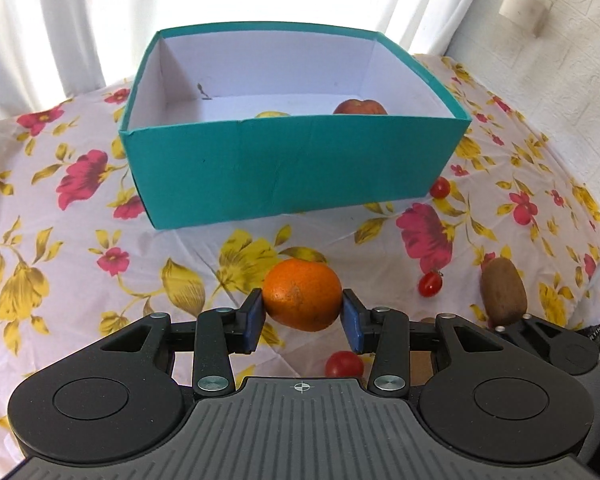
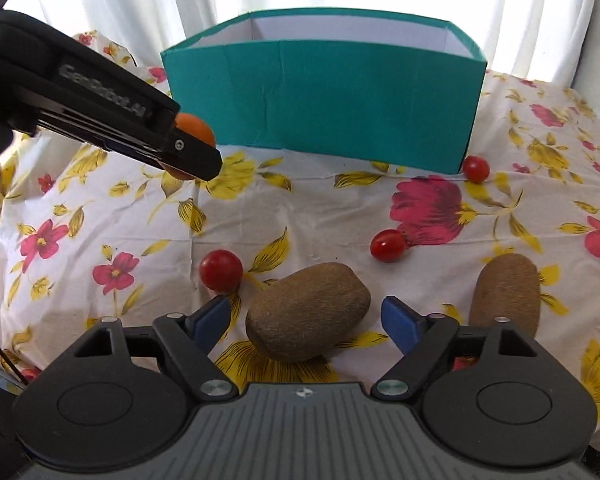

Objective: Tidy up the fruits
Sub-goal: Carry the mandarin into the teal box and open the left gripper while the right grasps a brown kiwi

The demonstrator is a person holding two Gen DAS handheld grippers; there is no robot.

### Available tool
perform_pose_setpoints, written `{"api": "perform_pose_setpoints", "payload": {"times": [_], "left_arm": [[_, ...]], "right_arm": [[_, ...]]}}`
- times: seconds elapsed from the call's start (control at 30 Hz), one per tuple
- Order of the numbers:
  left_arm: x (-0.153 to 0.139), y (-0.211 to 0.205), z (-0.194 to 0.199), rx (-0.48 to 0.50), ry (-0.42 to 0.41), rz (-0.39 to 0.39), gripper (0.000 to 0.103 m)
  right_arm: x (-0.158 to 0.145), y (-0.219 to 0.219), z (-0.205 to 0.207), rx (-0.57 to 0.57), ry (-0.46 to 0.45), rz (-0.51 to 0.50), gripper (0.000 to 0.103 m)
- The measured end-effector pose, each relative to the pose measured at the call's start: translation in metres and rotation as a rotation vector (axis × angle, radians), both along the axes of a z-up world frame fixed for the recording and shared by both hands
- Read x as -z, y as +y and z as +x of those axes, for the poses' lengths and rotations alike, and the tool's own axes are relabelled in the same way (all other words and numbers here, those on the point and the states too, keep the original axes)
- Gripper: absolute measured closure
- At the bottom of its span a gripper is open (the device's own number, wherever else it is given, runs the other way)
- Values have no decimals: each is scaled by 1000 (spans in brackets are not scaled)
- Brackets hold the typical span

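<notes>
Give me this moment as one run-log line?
left gripper: shut on orange, lifted | right gripper: open around kiwi | teal box: holds apple

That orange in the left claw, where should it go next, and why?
Probably up and forward, over the near wall of the teal box, then let go. The left gripper is shut on the orange, held clear of the cloth in front of the box, and an apple already lies inside.
</notes>
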State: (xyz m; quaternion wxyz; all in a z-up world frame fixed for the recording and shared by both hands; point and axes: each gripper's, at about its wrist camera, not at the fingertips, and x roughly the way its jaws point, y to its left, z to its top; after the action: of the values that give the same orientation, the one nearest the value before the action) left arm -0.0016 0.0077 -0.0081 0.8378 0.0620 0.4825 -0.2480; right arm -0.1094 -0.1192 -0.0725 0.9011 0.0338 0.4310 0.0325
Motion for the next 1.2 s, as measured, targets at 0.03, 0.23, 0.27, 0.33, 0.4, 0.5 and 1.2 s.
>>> {"api": "perform_pose_setpoints", "payload": {"times": [0.03,0.23,0.27,0.33,0.4,0.5,1.2], "left_arm": [[1,0,0,0,2,1,58],[-2,3,2,-6,-4,0,58],[-5,4,3,-10,-12,-2,58],[-15,6,4,-19,-42,0,58],[-28,7,9,-33,-85,-4,58],[-46,2,21,-56,-163,12,58],[-32,-32,98,-134,-284,103,58]], "right_arm": [[2,0,2,1,6,-1,27],[4,0,6,9,-11,-22,38],[2,-1,5,16,-16,-23,38],[-5,-4,5,42,-42,-23,38],[-18,-11,4,70,-77,-9,38],[-42,-20,7,118,-152,1,38],[-101,-50,65,231,-346,-31,38]]}}
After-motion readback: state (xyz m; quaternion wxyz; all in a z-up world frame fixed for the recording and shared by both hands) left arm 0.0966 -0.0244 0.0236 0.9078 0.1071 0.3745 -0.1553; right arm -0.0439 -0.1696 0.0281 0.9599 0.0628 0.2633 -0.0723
